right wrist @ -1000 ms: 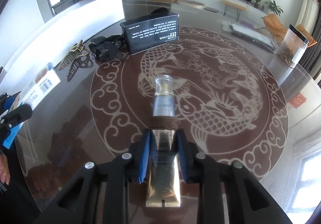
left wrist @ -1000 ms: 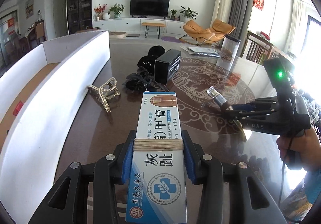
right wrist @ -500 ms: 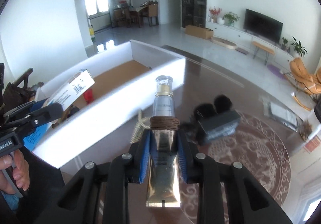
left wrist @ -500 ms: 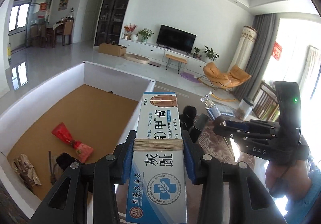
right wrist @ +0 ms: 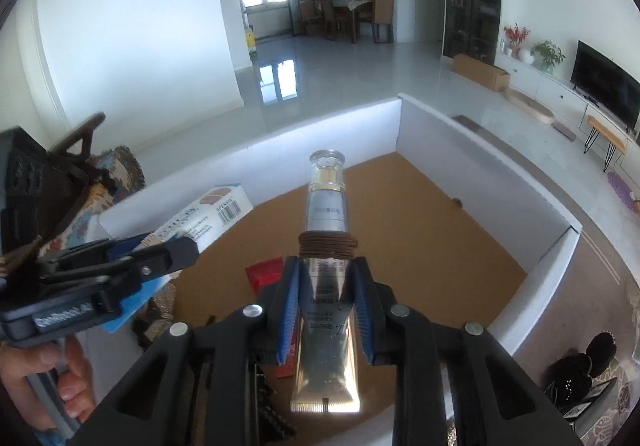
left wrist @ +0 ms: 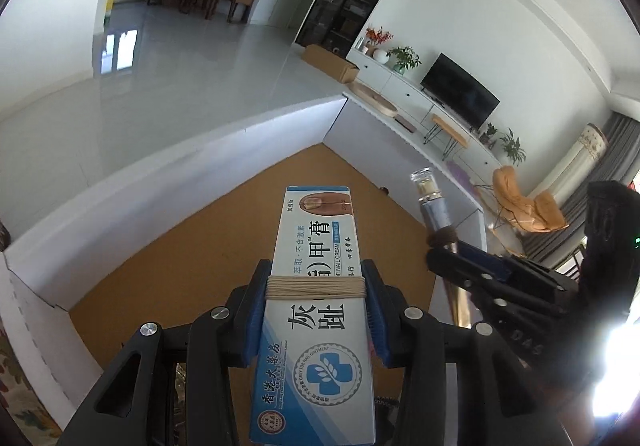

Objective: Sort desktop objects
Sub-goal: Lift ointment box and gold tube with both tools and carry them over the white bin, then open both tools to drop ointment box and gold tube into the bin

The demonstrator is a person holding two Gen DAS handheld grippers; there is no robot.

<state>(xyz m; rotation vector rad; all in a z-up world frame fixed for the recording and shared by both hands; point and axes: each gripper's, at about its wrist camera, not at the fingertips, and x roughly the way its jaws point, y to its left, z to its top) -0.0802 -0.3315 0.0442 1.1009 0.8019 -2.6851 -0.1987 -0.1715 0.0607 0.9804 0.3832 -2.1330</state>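
Note:
My left gripper (left wrist: 316,278) is shut on a long white and blue ointment box (left wrist: 316,334), which hangs above the brown floor of a white-walled cardboard box (left wrist: 160,186). My right gripper (right wrist: 325,286) is shut on a gold cosmetic tube with a clear cap (right wrist: 326,230), also above that cardboard box (right wrist: 480,174). In the left wrist view the right gripper (left wrist: 448,250) holds the tube (left wrist: 432,206) just right of the ointment box. In the right wrist view the left gripper (right wrist: 180,246) and ointment box (right wrist: 208,214) hang at the left.
A red packet (right wrist: 266,274) and a dark item lie on the cardboard box's floor near my grippers. Black objects (right wrist: 584,366) sit on the patterned table (right wrist: 560,314) outside the box's right wall. A hand (right wrist: 44,378) grips the left tool's handle.
Both grippers swung left from over the patterned table to above the inside of the white cardboard box, each keeping its object. The views rolled as they moved.

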